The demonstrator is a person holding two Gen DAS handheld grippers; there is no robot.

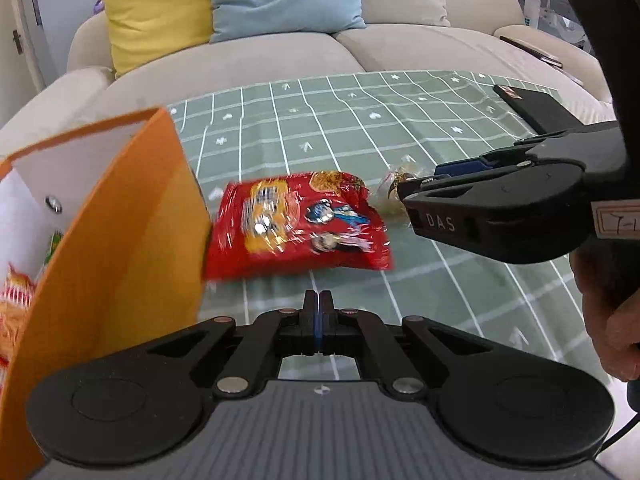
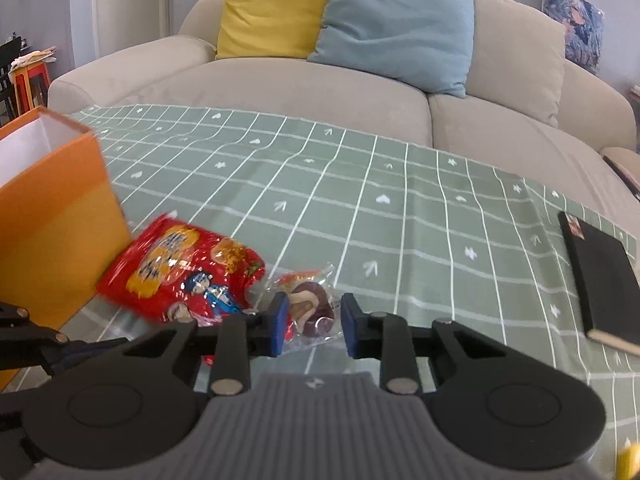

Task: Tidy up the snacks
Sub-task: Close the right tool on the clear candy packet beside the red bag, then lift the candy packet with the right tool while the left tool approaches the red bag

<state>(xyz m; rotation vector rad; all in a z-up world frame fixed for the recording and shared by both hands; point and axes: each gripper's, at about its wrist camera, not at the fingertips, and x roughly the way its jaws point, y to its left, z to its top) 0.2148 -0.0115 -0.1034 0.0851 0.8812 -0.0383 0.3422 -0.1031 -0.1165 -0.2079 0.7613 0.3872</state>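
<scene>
Left wrist view looks down over the left tongs (image 1: pixel 319 300), whose two fingers are pressed flat together with nothing between them, hanging above the green checked cloth (image 1: pixel 360 120) that covers the tabletop. Just beyond them lies a red snack bag (image 1: pixel 296 226), its left edge tucked against an orange box (image 1: pixel 120 240). The box is open at the top, white inside, and more snack packets (image 1: pixel 16 300) show within it. To the right of the red bag sits a small clear packet (image 1: pixel 394 186), and the right tongs (image 1: pixel 404 190) reach in from the right side with their tips at it; a hand (image 1: pixel 612 328) grips the handle.

From the right wrist view the right tongs (image 2: pixel 314 320) stand either side of the clear packet (image 2: pixel 312 304), which holds brown and purple sweets. Their blue pads (image 2: pixel 279 322) are partly apart, the left one at the wrapper, and a gap shows beside the right one, so no firm clamp is visible. A black notebook (image 2: pixel 600 280) lies well apart at the right edge of the cloth, and a beige sofa (image 2: pixel 280 88) with yellow and blue cushions stands behind.
</scene>
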